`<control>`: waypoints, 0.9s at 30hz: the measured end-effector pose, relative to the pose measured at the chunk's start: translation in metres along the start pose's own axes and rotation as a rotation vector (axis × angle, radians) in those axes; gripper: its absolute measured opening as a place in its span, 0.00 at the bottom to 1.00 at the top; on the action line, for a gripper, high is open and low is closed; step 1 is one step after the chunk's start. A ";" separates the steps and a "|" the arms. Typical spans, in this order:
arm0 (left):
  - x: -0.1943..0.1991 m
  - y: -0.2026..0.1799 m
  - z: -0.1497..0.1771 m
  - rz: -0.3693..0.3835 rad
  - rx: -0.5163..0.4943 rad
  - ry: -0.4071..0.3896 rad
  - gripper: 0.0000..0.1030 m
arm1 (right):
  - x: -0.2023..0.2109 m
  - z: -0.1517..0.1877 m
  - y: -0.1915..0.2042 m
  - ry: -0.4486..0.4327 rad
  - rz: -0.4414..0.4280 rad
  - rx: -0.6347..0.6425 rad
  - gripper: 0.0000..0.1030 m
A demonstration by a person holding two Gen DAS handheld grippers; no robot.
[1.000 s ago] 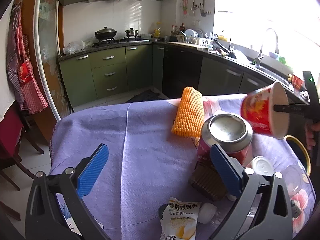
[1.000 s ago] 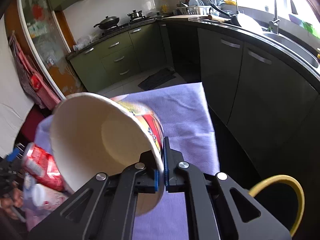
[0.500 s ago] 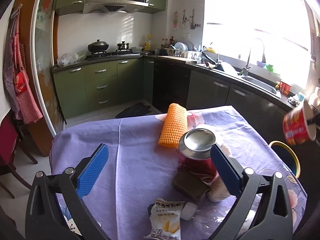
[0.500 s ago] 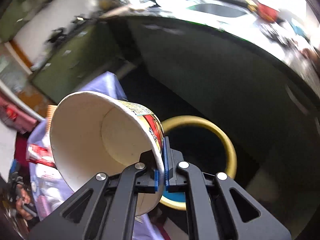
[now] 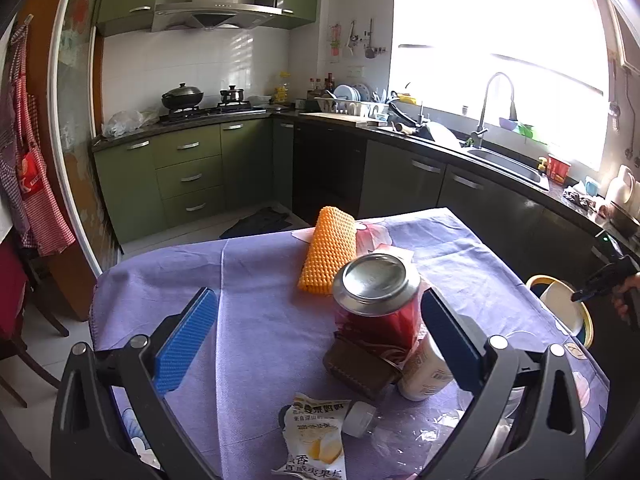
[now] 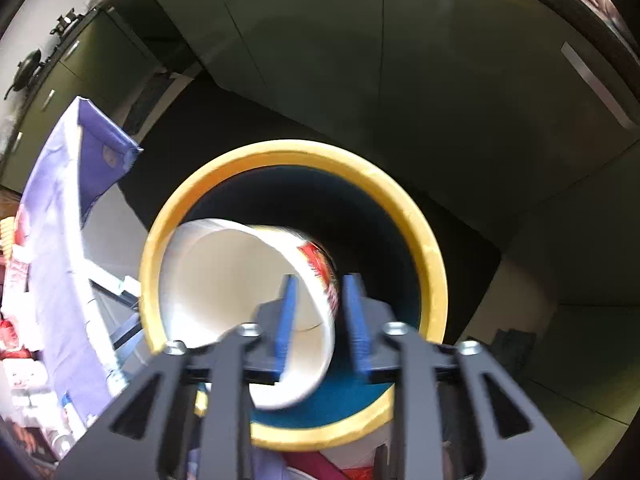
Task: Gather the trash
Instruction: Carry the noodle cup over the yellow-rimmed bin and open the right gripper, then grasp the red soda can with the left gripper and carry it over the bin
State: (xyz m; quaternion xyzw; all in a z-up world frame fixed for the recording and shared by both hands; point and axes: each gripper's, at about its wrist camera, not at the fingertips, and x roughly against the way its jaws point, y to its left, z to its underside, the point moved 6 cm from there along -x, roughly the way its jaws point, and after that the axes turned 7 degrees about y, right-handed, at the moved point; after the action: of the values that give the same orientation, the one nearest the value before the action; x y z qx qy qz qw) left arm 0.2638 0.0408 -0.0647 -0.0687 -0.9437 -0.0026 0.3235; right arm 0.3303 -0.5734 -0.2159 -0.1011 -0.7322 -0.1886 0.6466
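1. Right gripper (image 6: 318, 320): positioned above the bin (image 6: 434, 264), a round container with a yellow rim and dark blue interior, standing on the floor beside the table. Blue fingers (image 6: 285, 320) are spread apart, with a visible gap on either side of the cup wall. No grip is applied.

2. Noodle cup (image 6: 224, 280): white inside, red print outside. It lies tilted, mouth toward the camera, within the bin opening and against the rim on the table side. Its wall passes between the parted fingers; contact cannot be confirmed owing to motion blur. In the left wrist view the cup (image 5: 560, 304) shows inside the bin (image 5: 588, 320) at the table's right edge.

3. Left gripper (image 5: 316, 340): held over the near side of the table, jaws wide open and holding nothing.

4. Table (image 5: 256, 280): covered in purple cloth. Items on it:
   - red drink can (image 5: 376, 304), upright, between the open fingers in view;
   - brown wallet-like item (image 5: 360, 364), touching the can's base;
   - small white bottle (image 5: 426, 368), just beside the can;
   - snack wrapper (image 5: 316, 436), near the front edge;
   - orange textured roll (image 5: 328, 254), behind the can.

5. Right hand (image 5: 628, 294): partly visible at the frame edge, holding the right tool's handle above the bin.
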 end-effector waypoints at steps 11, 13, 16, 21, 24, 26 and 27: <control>-0.006 -0.024 0.000 0.057 -0.057 0.043 0.94 | 0.040 0.046 0.018 -0.085 -0.073 0.102 0.35; -0.009 -0.029 -0.001 0.058 -0.076 0.058 0.94 | 0.041 0.054 0.027 -0.089 -0.085 0.120 0.35; -0.021 -0.035 -0.007 0.036 -0.104 0.084 0.94 | 0.039 0.067 0.036 -0.090 -0.103 0.144 0.35; -0.048 -0.039 -0.014 0.110 -0.075 0.180 0.94 | 0.039 0.075 0.029 -0.091 -0.119 0.167 0.35; -0.065 -0.041 -0.015 0.126 -0.060 0.227 0.94 | 0.042 0.074 0.025 -0.087 -0.130 0.172 0.35; -0.076 -0.042 -0.014 0.133 -0.049 0.263 0.94 | 0.043 0.076 0.024 -0.082 -0.136 0.175 0.35; -0.082 -0.042 -0.013 0.135 -0.046 0.282 0.94 | 0.040 0.073 0.027 -0.080 -0.139 0.176 0.37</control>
State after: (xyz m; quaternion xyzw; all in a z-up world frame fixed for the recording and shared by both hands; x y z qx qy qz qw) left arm 0.3298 -0.0119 -0.1027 -0.1384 -0.8819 -0.0120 0.4505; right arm 0.2687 -0.5229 -0.1798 -0.0005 -0.7763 -0.1637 0.6087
